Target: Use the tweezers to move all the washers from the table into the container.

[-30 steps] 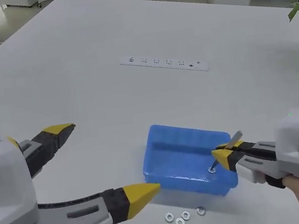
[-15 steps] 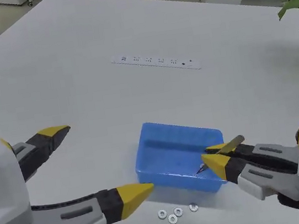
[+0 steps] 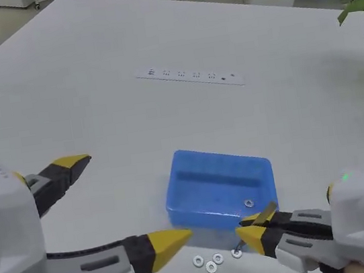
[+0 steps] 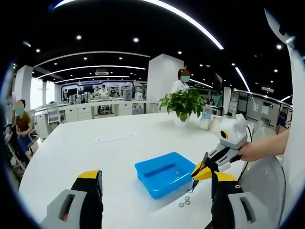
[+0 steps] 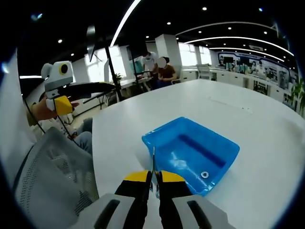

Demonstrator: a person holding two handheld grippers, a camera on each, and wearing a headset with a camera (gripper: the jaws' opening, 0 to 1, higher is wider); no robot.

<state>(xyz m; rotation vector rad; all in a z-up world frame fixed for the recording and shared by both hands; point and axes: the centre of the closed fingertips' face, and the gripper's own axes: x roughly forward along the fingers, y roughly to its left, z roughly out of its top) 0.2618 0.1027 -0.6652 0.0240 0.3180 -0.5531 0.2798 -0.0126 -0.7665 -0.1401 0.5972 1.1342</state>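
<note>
Blue plastic container [image 3: 200,214] is sitting on the white table [image 3: 94,88], directly ahead of the right gripper [image 3: 248,229].

- Right gripper: jaws are pressing together on the tweezers [image 5: 153,160]. In the right gripper view no gap is showing beside the shank.
- Tweezers are pointing forward and down past the yellow jaw tips. The point is hanging just in front of the container's near wall, close beside the nearest loose washer [image 3: 236,253]. Whether it is touching that washer cannot be told.
- Left gripper [image 3: 139,195]: jaws are standing wide apart and gripping nothing. Its inner jaw tip is lying just beside the container's near left corner.
- Four loose washers are lying in a small cluster on the table, between the left gripper's inner jaw tip and the right gripper's tips.
- One washer in the container [image 3: 248,203] is resting on the floor near the right-hand wall, just beyond the right gripper's tips.
- Power strip [image 3: 190,76] is lying well beyond both grippers.
</note>
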